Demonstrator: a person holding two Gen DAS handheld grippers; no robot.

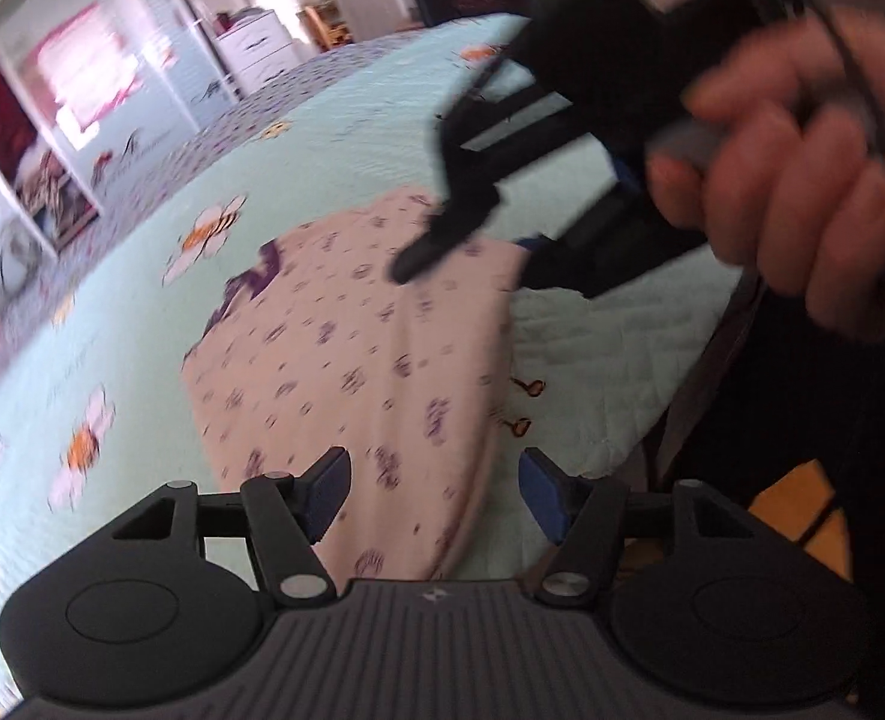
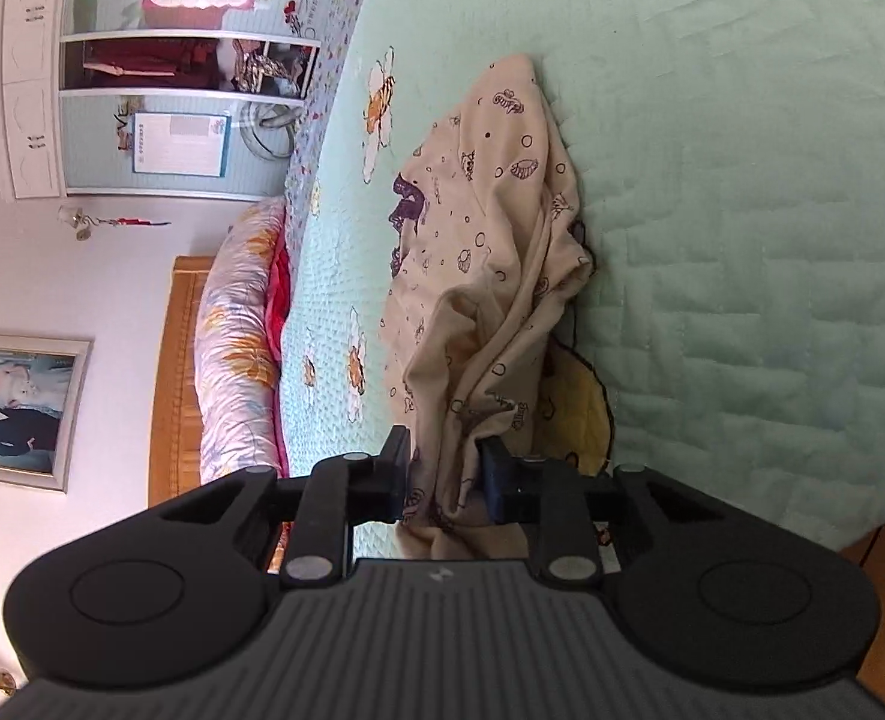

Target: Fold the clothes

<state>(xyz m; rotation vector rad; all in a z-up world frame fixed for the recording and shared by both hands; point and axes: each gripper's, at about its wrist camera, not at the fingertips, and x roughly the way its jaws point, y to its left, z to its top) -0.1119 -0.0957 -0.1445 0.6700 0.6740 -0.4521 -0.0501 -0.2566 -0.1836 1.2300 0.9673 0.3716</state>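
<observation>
Accordingly, we took the bed quilt (image 2: 742, 192) as our landmark: the cream printed garment (image 2: 490, 276) lay on it, long axis running away from the right gripper (image 2: 445, 480). That gripper was the nearer tool; its jaws were narrowed onto the bunched near edge of the garment, lifting it off the quilt. The left gripper (image 1: 433, 495) hovered above the garment's flat end (image 1: 346, 360), jaws well apart and holding nothing. We judged the next fold would carry the held edge along that axis.
</observation>
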